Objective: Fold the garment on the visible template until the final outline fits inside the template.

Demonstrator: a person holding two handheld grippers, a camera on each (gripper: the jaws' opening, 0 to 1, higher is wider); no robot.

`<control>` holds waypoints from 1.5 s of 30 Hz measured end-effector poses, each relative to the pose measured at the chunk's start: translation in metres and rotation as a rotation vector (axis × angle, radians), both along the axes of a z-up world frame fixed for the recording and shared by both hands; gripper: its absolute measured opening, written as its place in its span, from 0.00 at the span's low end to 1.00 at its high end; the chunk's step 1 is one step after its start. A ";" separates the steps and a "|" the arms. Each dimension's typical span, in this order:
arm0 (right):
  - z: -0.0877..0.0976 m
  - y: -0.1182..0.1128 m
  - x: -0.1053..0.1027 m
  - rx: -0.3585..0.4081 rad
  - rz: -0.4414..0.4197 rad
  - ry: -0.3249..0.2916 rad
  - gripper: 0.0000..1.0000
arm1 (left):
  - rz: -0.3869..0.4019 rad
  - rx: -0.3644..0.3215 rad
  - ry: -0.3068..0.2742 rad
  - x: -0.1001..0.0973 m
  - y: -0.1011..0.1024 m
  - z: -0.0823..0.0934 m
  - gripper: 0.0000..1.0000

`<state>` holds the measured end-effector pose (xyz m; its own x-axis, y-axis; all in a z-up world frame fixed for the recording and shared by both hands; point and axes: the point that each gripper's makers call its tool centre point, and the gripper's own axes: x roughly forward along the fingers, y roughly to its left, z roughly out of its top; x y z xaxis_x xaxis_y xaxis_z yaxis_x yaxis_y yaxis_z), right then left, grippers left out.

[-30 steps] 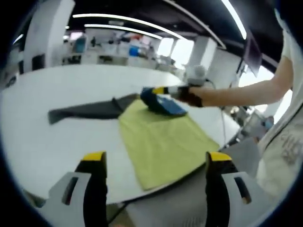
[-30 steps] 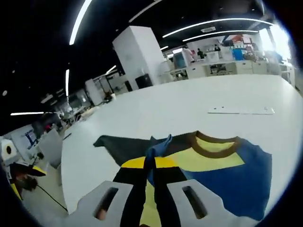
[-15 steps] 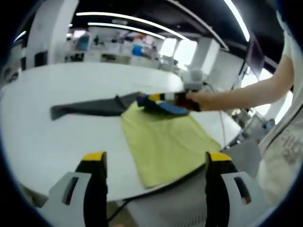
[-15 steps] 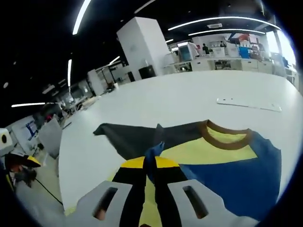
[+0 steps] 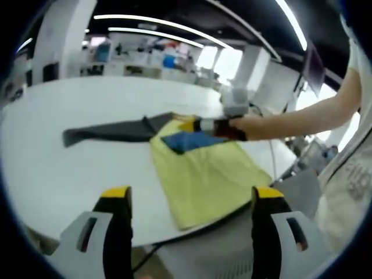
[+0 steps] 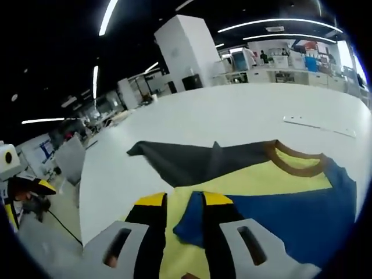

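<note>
The right claw (image 6: pixel 179 203) is hovering slightly parted over the garment (image 6: pixel 273 192) on the bench (image 6: pixel 232 116), while the left claw (image 5: pixel 189 200) is hanging wide open.

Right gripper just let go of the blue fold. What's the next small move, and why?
Probably send the right gripper to the dark sleeve and fold it inward. The jaws stand apart with the blue panel lying flat below, while that sleeve still stretches well beyond the yellow template onto the white table.
</note>
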<state>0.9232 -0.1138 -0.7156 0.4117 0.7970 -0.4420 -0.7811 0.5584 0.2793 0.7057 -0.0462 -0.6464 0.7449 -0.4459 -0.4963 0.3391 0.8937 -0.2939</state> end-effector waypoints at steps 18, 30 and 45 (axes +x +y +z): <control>-0.005 0.000 -0.030 -0.028 0.065 0.008 0.66 | -0.029 -0.003 -0.010 0.006 -0.010 0.002 0.81; 0.038 -0.032 -0.042 0.015 0.034 -0.091 0.78 | -0.073 -0.002 -0.025 0.015 -0.024 0.005 0.81; 0.071 -0.106 -0.063 0.008 -0.071 -0.142 0.92 | -0.151 0.013 -0.058 0.031 -0.042 0.017 0.81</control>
<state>0.8602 -0.2202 -0.6447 0.5250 0.7668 -0.3693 -0.7717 0.6119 0.1735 0.7367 -0.0880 -0.6296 0.6975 -0.5489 -0.4607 0.4860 0.8348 -0.2588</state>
